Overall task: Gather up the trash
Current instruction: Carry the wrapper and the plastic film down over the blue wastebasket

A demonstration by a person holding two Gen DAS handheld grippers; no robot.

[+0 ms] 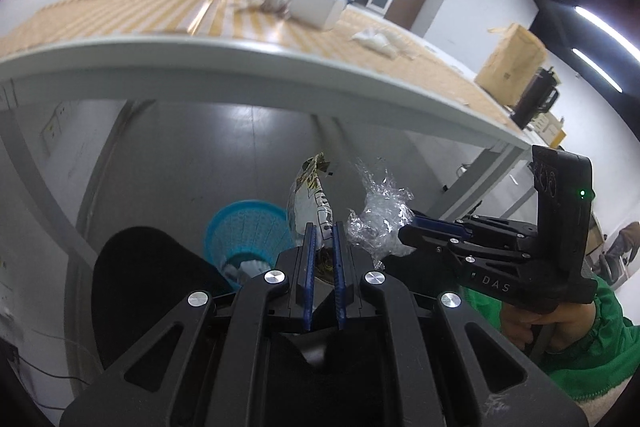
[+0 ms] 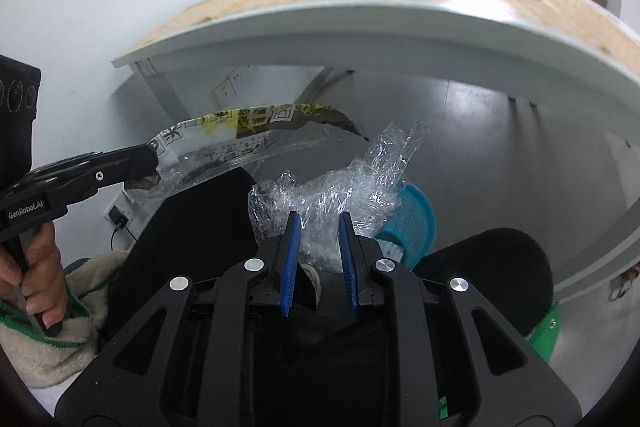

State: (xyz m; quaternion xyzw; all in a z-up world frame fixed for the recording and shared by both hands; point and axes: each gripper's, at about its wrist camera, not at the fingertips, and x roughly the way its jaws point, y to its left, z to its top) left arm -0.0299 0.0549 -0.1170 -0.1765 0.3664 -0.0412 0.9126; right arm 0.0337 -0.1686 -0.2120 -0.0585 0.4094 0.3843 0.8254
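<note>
In my left wrist view, going from the left edge: a black rounded shape sits low on the left, then the blue mesh bin (image 1: pixel 248 235) just right of it, down on the grey floor with some white scraps inside. Centre frame, my left gripper (image 1: pixel 323 227) is clamped tight on a printed snack wrapper (image 1: pixel 310 195), the blue pads pinching it so it stands up above the tips. Right of that, the crumpled clear plastic (image 1: pixel 378 223) hangs from my right gripper (image 1: pixel 412 227), which comes in from the right edge with a green sleeve (image 1: pixel 592 339) behind it. Across the top runs the table (image 1: pixel 200 55), with more white paper wads and a white box on its striped top.

Over to my right wrist view: at the left edge my left gripper (image 2: pixel 150 163) holds the wrapper (image 2: pixel 240 135), stretched toward centre. In the middle my right gripper (image 2: pixel 320 223) is closed on the clear plastic (image 2: pixel 332 187), jaws partly apart around the bunch. The bin (image 2: pixel 416 223) peeks out just right of it, below.
</note>
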